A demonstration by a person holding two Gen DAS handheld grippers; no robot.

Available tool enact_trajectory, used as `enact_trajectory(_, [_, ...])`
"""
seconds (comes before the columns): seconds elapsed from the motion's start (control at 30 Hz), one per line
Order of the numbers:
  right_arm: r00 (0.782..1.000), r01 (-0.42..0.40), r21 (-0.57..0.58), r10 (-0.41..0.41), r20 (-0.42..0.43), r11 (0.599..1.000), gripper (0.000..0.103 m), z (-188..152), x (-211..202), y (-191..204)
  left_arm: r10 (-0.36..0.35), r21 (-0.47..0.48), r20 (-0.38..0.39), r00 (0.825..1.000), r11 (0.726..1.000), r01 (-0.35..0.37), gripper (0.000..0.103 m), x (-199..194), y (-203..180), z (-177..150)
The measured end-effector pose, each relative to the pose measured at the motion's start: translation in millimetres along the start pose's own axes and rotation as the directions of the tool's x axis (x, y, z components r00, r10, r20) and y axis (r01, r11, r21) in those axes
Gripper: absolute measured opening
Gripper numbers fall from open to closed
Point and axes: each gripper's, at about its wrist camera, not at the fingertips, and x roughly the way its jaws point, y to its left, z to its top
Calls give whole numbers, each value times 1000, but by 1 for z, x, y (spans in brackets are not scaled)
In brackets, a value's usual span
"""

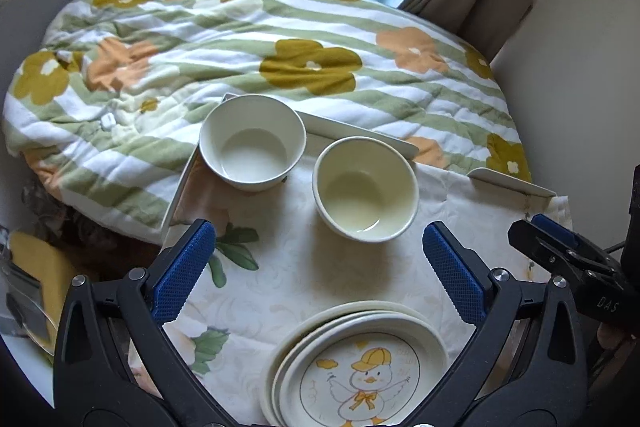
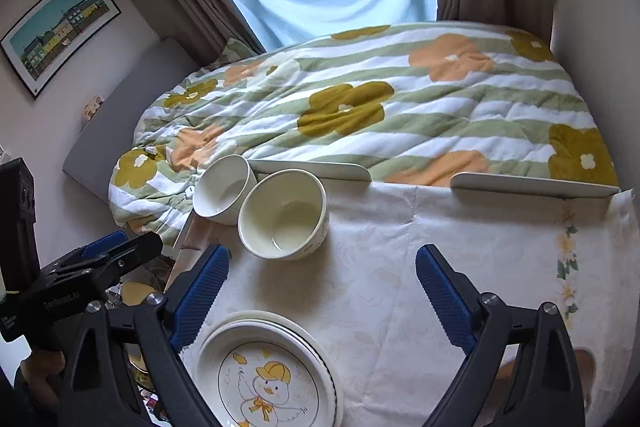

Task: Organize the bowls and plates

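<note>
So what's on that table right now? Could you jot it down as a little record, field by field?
surface: table under a pale floral cloth, beside a bed with a flowered quilt
plates: stack of plates at the near edge, top one shows a cartoon duck in a yellow cap
bowls: two, both upright and empty; far bowl at the table's far corner, near bowl beside it
left gripper: open, holding nothing
right gripper: open, holding nothing
</note>
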Motion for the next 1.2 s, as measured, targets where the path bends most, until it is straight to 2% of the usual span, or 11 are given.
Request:
enact_trajectory(0.1, [999, 15, 36, -14, -42, 999, 93, 7, 30, 0, -31, 2, -68, 997, 1000, 31, 103, 34, 9, 13])
enact_trajectory(0.17, [997, 33, 56, -30, -68, 998, 88, 11, 50, 1, -45, 20, -115, 992, 999, 48, 99, 58, 9, 19])
enact_trajectory(0.2, [996, 37, 64, -32, -80, 997, 85, 12, 58, 1, -51, 27, -137, 989, 998, 55, 91, 69, 9, 20])
enact_trajectory(0.23, [995, 44, 73, -36, -96, 996, 80, 13, 68, 1, -58, 26, -156, 986, 998, 62, 78, 78, 10, 21])
enact_trajectory(0.3, [991, 54, 88, -42, -128, 995, 72, 13, 85, 2, -85, 9, -192, 978, 996, 88, 69, 98, 12, 24])
enact_trajectory(0.4, [986, 61, 100, -45, -161, 993, 60, 12, 104, 3, -100, 11, -224, 970, 994, 105, 63, 119, 11, 26])
enact_trajectory(0.47, [983, 66, 108, -47, -176, 992, 51, 10, 114, 2, -105, 19, -235, 966, 993, 113, 56, 128, 11, 26])
enact_trajectory(0.6, [981, 65, 122, -41, -189, 990, 36, 9, 127, 0, -98, 24, -252, 963, 994, 108, 31, 141, 13, 24])
enact_trajectory(0.7, [980, 69, 123, -44, -194, 990, 33, 8, 131, 0, -102, 30, -265, 959, 993, 114, 23, 148, 13, 22])
enact_trajectory(0.83, [979, 60, 126, -34, -200, 990, 17, 9, 138, 1, -104, 49, -262, 959, 991, 121, 17, 149, 8, 22])
enact_trajectory(1.2, [981, 60, 103, -39, -192, 993, 16, 8, 138, 2, -77, 103, -225, 971, 989, 102, 17, 140, -1, 23])
